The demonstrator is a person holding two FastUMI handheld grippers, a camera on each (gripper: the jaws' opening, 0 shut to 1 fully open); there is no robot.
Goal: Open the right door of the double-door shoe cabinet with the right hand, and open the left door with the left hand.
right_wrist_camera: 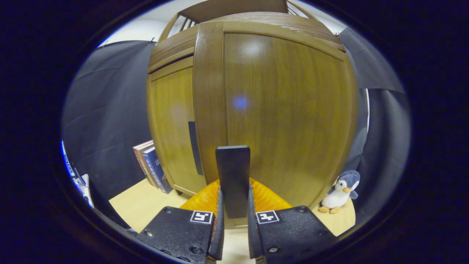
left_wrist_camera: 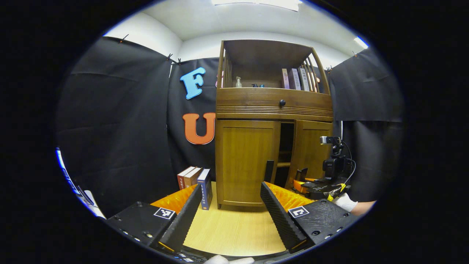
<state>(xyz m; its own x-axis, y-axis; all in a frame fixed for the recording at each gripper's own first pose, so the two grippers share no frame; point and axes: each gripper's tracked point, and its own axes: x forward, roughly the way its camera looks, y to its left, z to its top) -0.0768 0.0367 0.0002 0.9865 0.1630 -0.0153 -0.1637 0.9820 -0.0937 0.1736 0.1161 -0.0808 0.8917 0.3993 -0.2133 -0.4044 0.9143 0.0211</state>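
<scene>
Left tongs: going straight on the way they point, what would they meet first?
Probably the closed left door, near its inner edge. The open left tongs point at it across bare floor; depth is unclear.

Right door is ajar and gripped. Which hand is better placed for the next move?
Right. The right gripper is shut on the right door's handle, and the right door already stands ajar, so it can simply pull on. The left gripper is open, short of the closed left door.
</scene>
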